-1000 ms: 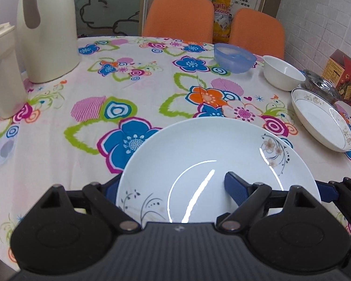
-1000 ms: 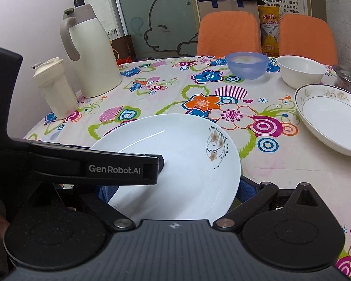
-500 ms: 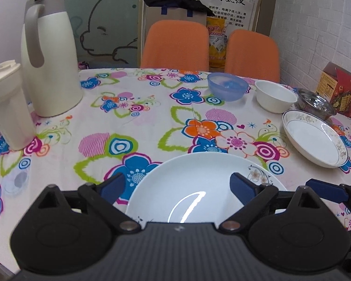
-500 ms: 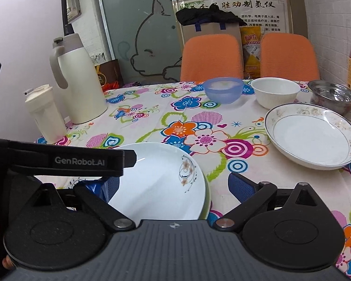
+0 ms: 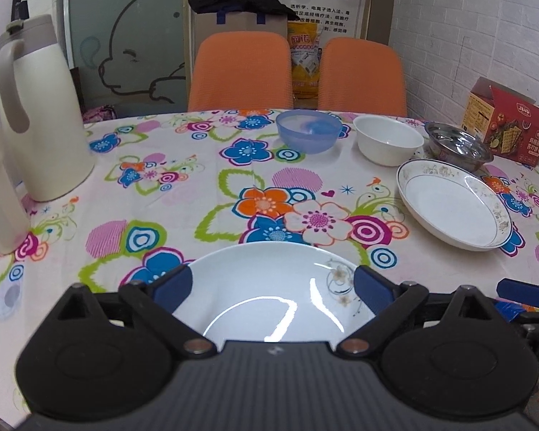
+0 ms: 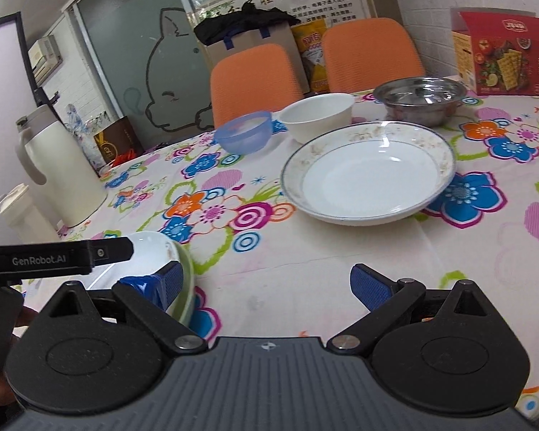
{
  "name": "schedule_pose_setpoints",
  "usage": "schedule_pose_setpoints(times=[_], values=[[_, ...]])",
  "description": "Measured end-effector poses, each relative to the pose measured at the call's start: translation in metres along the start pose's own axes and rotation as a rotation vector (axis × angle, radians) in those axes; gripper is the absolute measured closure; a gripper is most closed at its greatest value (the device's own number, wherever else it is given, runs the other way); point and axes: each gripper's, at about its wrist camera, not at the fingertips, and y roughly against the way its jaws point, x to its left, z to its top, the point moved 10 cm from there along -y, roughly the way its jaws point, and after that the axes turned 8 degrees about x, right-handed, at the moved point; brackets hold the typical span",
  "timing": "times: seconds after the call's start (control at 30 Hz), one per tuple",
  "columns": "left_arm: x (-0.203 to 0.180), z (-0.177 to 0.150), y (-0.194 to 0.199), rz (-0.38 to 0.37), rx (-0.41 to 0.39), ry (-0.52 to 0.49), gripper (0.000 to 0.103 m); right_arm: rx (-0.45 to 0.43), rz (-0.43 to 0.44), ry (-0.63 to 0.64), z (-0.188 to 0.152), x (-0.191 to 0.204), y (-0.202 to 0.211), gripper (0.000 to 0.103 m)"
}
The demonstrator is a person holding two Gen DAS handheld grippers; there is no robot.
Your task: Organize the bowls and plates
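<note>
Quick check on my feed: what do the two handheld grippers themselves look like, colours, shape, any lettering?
Both match: a dark grey ribbed body, two black rounded housings with black linkage arms on silver pivot pins, ending in blue textured finger pads. That holds for the left gripper and the right gripper. In the right wrist view, the left one's black side bar reads "GenRobot.AI" in white. No cables or sleeves visible.
</note>
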Motion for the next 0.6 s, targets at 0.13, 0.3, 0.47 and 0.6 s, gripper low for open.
schedule_pose_setpoints(times=[0.13, 0.3, 0.47, 0.6], values=[[-0.018, 0.010, -0.005, -0.008, 0.005, -0.025, 0.007, 0.006, -0.047, -0.065, 0.001, -0.037, 0.004, 0.016], [-0.046, 0.025, -0.017, -0.023, 0.032, -0.101, 0.007, -0.013, -0.069, -0.098, 0.019, -0.072, 0.011, 0.016], [-0.078, 0.059, -0.037, -0.146, 0.090, -0.130, 0.007, -0.044, -0.116, -0.050, 0.059, -0.096, 0.007, 0.016], [-0.100, 0.084, -0.066, -0.198, 0.138, -0.120, 0.007, -0.032, -0.120, -0.044, 0.076, -0.111, -0.008, 0.016]])
